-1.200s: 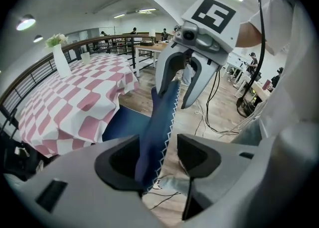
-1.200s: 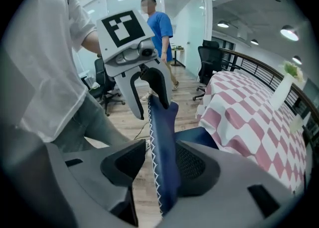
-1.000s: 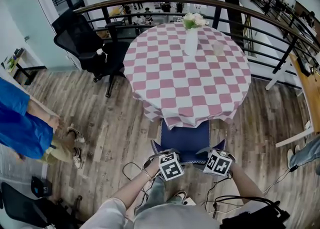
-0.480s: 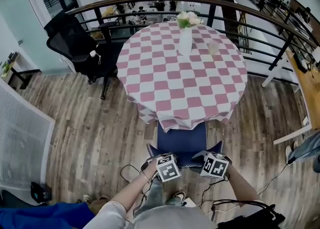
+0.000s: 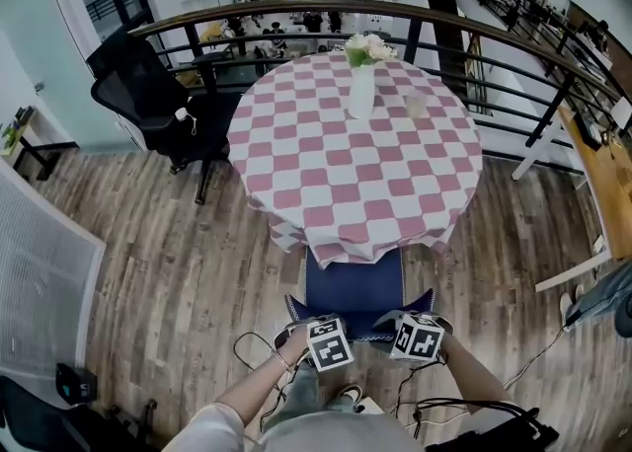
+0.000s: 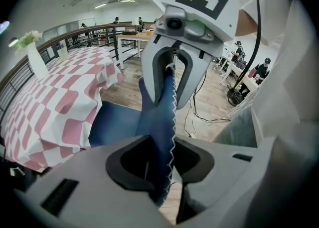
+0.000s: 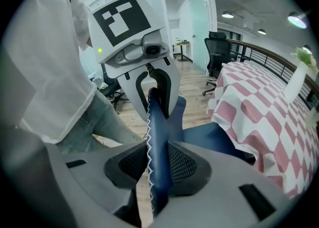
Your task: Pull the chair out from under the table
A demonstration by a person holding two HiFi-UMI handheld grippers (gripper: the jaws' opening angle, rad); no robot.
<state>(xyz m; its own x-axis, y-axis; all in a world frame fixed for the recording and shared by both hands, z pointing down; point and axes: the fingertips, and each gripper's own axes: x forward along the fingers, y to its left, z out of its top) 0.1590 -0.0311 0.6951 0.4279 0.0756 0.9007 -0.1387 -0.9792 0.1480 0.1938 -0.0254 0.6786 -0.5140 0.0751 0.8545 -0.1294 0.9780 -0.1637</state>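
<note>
Head view, floor (image 5: 168, 272): grey-brown wood planks under everything in sight.
Railing (image 5: 523, 50): dark curved bars behind the table, sweeping from 9 o'clock round to 3 o'clock.
Table (image 5: 296, 144): round, at 12 o'clock from the person, draped in a pink-and-white checked cloth.
Black office chair (image 5: 158, 95): at the table's 10 o'clock, just beside the cloth.
Blue chair (image 5: 354, 282): at the table's 6 o'clock, front of the seat under the cloth's hem, backrest toward the person.
Vase (image 5: 361, 90): white, upright, holding pale flowers, at 12 o'clock on the tabletop.
Glass (image 5: 415, 105): clear, at 1 o'clock on the tabletop, near the vase.
Left gripper (image 6: 164, 160): jaws closing, gap middling, pads against the white-stitched top edge of the blue backrest at its 9 o'clock end.
Right gripper (image 7: 158, 165): jaws closing, mesh pads on both faces of the same stitched edge at its 3 o'clock end.
Marker cubes (image 5: 329, 343): one on each gripper, printed with black-and-white square code patterns.
</note>
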